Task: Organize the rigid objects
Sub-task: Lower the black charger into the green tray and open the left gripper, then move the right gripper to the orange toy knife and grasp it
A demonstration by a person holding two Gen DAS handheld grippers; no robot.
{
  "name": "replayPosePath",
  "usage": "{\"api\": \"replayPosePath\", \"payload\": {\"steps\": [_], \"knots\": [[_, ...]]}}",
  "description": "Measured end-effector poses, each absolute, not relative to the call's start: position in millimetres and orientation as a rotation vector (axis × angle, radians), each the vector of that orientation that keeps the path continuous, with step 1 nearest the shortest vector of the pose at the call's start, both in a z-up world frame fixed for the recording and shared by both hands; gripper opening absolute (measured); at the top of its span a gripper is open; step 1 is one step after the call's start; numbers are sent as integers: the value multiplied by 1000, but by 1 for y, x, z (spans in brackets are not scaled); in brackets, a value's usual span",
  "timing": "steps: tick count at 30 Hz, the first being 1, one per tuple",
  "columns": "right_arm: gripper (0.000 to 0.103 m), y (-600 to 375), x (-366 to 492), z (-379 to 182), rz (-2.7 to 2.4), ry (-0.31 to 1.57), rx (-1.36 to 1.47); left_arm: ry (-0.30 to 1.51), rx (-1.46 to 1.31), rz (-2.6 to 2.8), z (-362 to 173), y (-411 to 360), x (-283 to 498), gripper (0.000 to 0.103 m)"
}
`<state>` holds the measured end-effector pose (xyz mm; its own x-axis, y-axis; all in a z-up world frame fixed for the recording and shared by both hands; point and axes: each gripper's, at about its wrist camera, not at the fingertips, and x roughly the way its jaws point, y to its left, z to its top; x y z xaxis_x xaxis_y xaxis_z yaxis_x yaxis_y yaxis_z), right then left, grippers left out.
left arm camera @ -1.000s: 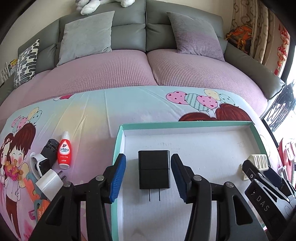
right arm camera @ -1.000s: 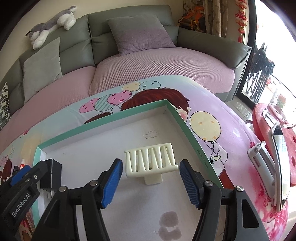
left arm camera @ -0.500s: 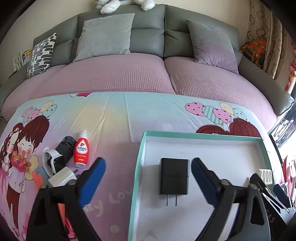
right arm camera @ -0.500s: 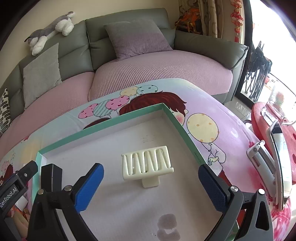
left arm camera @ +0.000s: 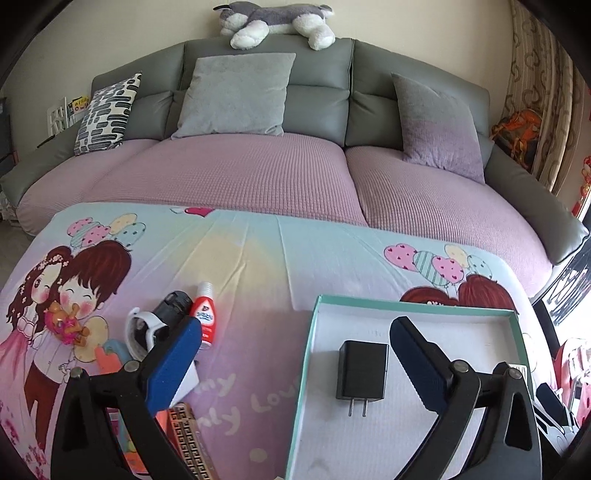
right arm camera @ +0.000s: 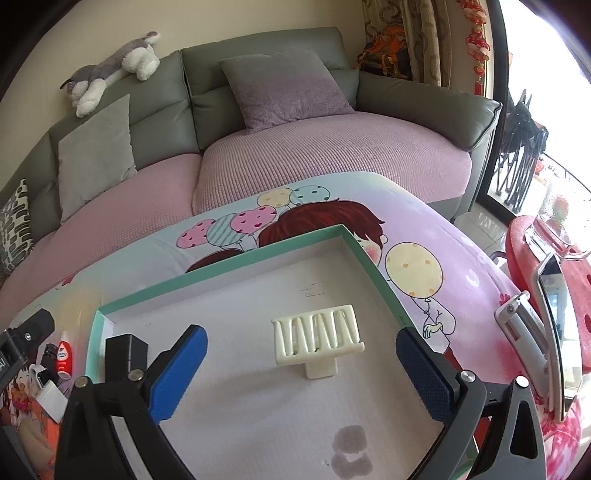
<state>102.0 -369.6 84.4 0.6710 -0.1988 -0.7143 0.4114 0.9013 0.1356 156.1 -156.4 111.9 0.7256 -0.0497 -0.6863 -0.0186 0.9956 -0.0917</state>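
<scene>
Black charger (left arm camera: 362,370) lies flat in the teal-rimmed box (left arm camera: 302,373), prongs toward 6 o'clock, between the left gripper (left arm camera: 295,354) fingers, untouched; those jaws have just spread wide and hold nothing. Right gripper (right arm camera: 301,363) likewise just opened, released, cream slotted rack (right arm camera: 317,336) lying free between its pads. Red bottle (left arm camera: 204,320) sits on the cloth at 9 o'clock of the box.

Grey sofa (left arm camera: 317,103) w/ purple seat covers, plush dog (left arm camera: 273,22) on top, cream wall, curtains (left arm camera: 535,92) rt
</scene>
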Motion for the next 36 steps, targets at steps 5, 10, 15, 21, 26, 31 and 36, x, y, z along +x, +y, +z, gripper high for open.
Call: {"api": "replayPosePath", "payload": {"steps": [5, 10, 15, 21, 26, 31, 36], "knots": [[103, -349, 101, 101, -274, 724, 280, 715, -78, 47, 123, -134, 142, 102], [103, -324, 104, 109, -203, 710, 259, 723, -91, 139, 123, -103, 130, 102], [103, -292, 108, 113, -98, 705, 247, 719, -123, 204, 124, -76, 120, 102], [103, -258, 111, 116, 26, 712, 262, 749, -152, 277, 115, -41, 112, 102], [103, -229, 113, 112, 77, 732, 217, 789, -165, 330, 107, -10, 103, 102], [103, -206, 117, 105, 125, 763, 218, 821, -201, 378, 99, 20, 95, 102], [103, -179, 119, 95, 177, 802, 195, 861, -196, 359, 92, 32, 92, 102]]}}
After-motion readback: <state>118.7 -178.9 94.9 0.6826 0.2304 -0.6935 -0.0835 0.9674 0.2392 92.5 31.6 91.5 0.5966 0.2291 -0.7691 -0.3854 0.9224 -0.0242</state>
